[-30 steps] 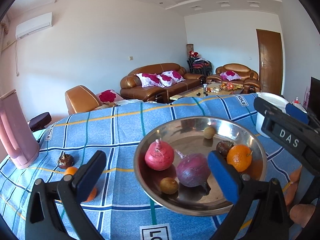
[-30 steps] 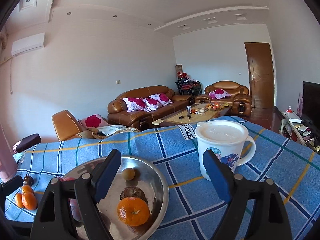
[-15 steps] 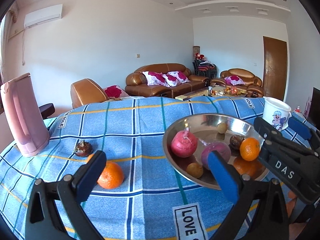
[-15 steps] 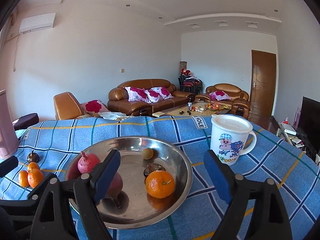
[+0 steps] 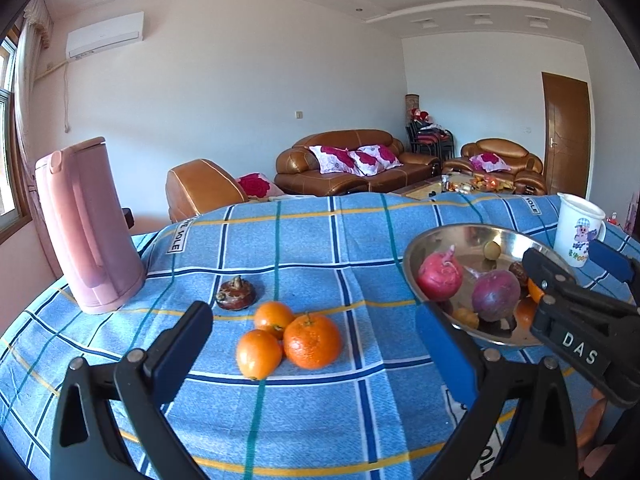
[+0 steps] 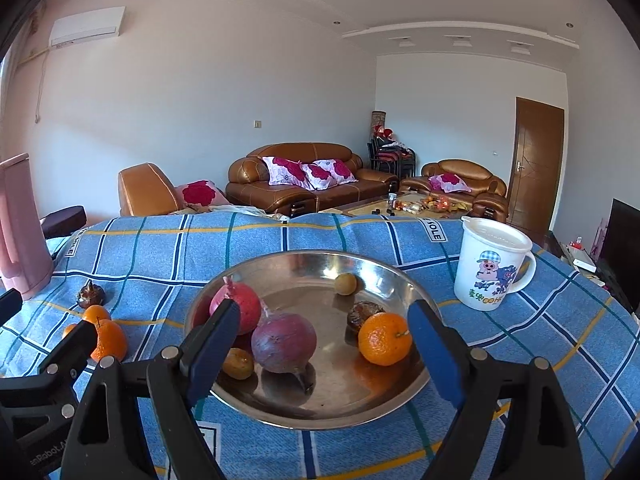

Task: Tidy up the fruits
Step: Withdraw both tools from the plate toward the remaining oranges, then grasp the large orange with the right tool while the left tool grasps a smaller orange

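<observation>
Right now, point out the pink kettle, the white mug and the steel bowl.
pink kettle [image 5: 86, 224], left wrist view, middle of body.
white mug [image 6: 490, 270], right wrist view, printed side.
steel bowl [image 6: 316, 266], right wrist view, bare far wall.

Orange [image 5: 534, 288] in bowl: mostly hidden behind the right gripper [image 5: 576, 276].
Kettle [image 6: 20, 224]: cut by left edge.

Bright daylight from the left window [image 5: 8, 152], sharp focus, fisheye-bent dark corners.

Both cameras look low across the surface [image 5: 304, 240] toward the sofas [image 6: 304, 184]. The left faces the oranges [image 5: 292, 336], the right sits close over the bowl [image 6: 384, 408]; both views share bowl and oranges.
</observation>
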